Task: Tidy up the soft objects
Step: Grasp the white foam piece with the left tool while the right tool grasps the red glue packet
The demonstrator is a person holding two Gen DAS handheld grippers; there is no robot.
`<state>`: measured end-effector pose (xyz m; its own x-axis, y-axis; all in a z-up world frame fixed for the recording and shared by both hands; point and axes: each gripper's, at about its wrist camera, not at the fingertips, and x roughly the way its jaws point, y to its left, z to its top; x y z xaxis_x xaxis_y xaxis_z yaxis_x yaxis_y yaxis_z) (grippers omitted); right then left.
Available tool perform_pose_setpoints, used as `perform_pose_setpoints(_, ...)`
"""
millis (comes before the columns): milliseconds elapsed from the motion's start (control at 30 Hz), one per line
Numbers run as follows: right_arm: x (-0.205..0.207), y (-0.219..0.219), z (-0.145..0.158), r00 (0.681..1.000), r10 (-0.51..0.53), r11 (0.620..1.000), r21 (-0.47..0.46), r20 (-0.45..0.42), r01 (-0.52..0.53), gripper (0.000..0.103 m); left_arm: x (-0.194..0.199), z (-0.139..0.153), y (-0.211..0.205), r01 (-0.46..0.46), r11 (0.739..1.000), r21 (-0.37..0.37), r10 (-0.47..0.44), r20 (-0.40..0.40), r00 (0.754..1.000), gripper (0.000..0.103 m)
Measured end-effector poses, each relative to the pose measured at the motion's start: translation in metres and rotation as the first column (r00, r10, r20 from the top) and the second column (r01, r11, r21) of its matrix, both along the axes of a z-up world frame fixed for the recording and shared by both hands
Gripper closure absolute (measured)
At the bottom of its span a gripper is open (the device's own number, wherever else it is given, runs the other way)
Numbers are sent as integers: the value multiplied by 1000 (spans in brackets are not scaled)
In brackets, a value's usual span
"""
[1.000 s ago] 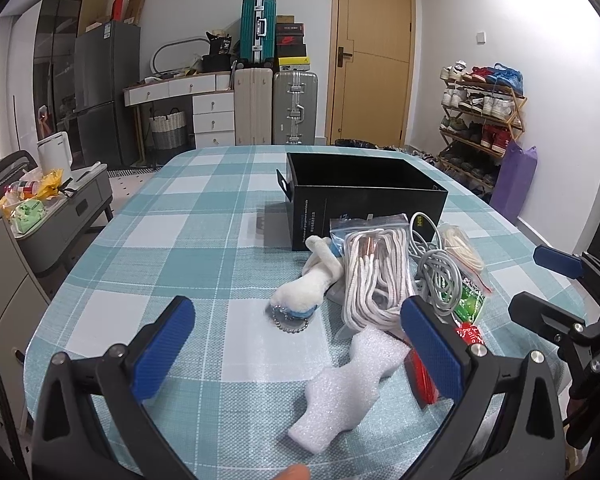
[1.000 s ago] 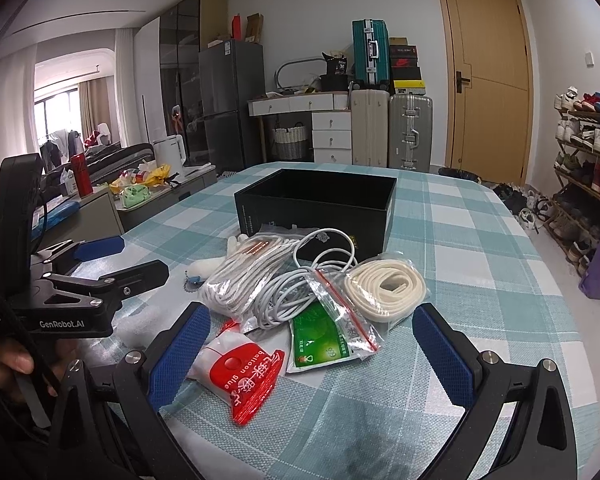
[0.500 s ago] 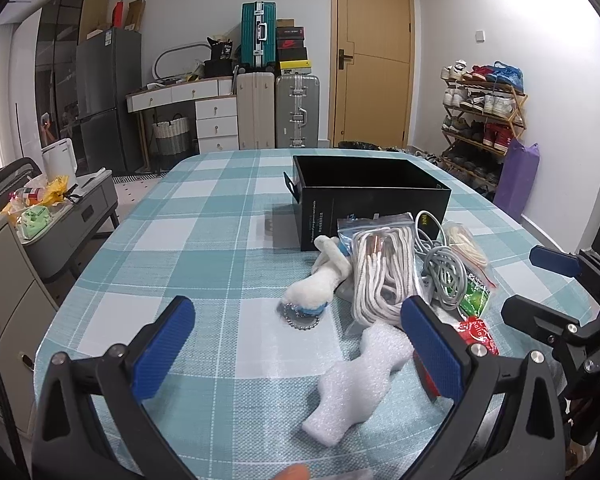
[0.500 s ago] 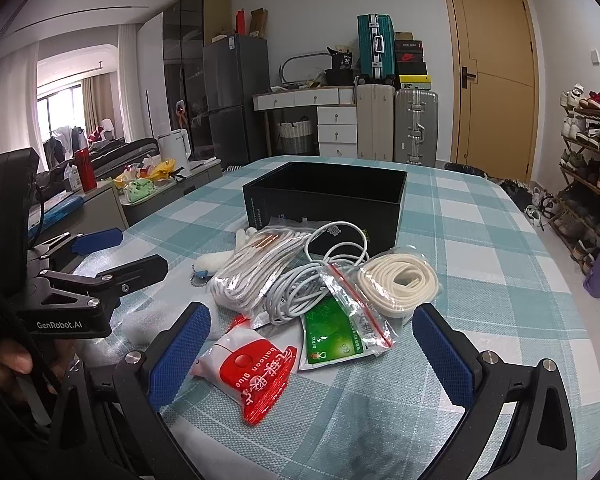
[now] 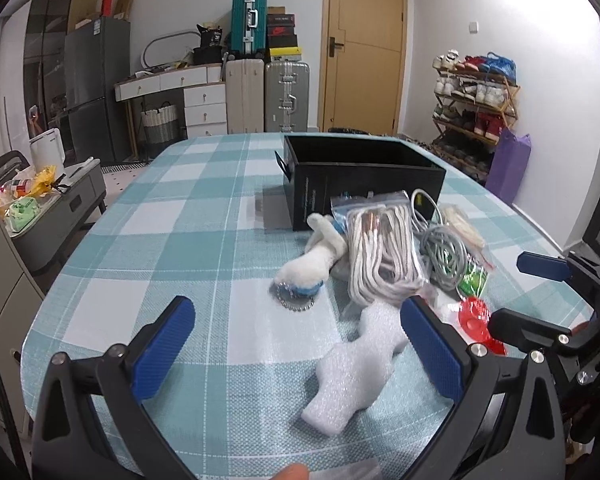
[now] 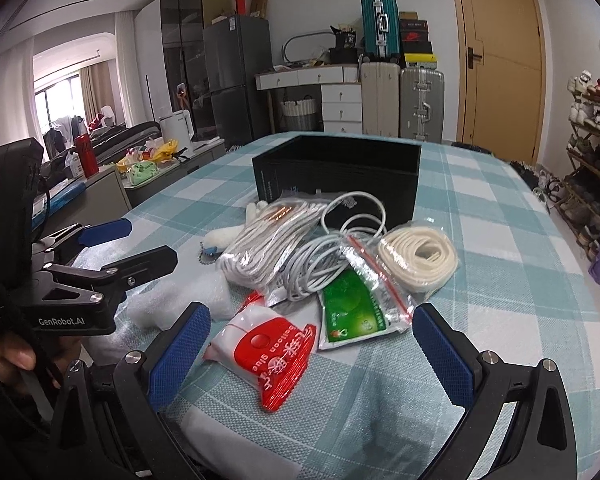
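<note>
We had drawn both grippers slightly back from the pile; left gripper (image 5: pixel 296 344) and right gripper (image 6: pixel 306 346) stayed spread and empty, the foam piece (image 5: pixel 354 368) lying beside the still-unfilled black box (image 5: pixel 360 184).

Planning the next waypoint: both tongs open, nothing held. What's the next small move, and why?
Probably ease the left tongs forward and down onto the white foam piece. It lies nearest, loose on the checked tablecloth, partly between the open jaws. The open black box waits behind the pile.

woven matt checked tablecloth (image 5: pixel 204 216), glossy plastic bags (image 6: pixel 364 304), porous white foam piece (image 5: pixel 352 364)
</note>
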<state>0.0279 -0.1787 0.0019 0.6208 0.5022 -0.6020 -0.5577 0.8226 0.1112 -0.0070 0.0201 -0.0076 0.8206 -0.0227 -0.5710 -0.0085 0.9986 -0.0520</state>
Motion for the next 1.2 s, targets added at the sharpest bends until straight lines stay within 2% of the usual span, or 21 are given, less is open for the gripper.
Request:
perform_pose_setpoints(167, 3, 6, -10, 999, 25, 1000, -11, -43, -25, 0, 0, -8, -3, 15, 1000, 6, -15, -22, 1000, 0)
perform_pose_setpoints(500, -4, 18, -18, 995, 88, 995, -50, -41, -90, 1, 2, -18, -8, 54, 998, 23, -52, -67, 996, 0)
perform_pose_setpoints(700, -7, 24, -21, 992, 120, 991, -59, -43, -123, 6, 5, -24, -7, 55, 998, 22, -53, -94, 994, 0)
perform_pose_setpoints(833, -6, 29, -23, 990, 137, 987, -73, -45, -140, 15, 6, -27, -5, 55, 998, 10, -54, -107, 993, 0)
perform_pose_setpoints(967, -4, 33, -26, 988, 150, 985, -85, -46, -153, 17, 7, -30, -3, 62, 998, -4, -62, -122, 991, 0)
perform_pose_setpoints(1133, -4, 37, -28, 984, 172, 981, -84, -47, -175, 24, 8, -31, -2, 86, 996, -32, -89, -132, 987, 5)
perform_pose_setpoints(1200, -4, 38, -28, 983, 175, 980, -85, -46, -179, 25, 8, -30, -3, 98, 995, -27, -100, -130, 986, 14)
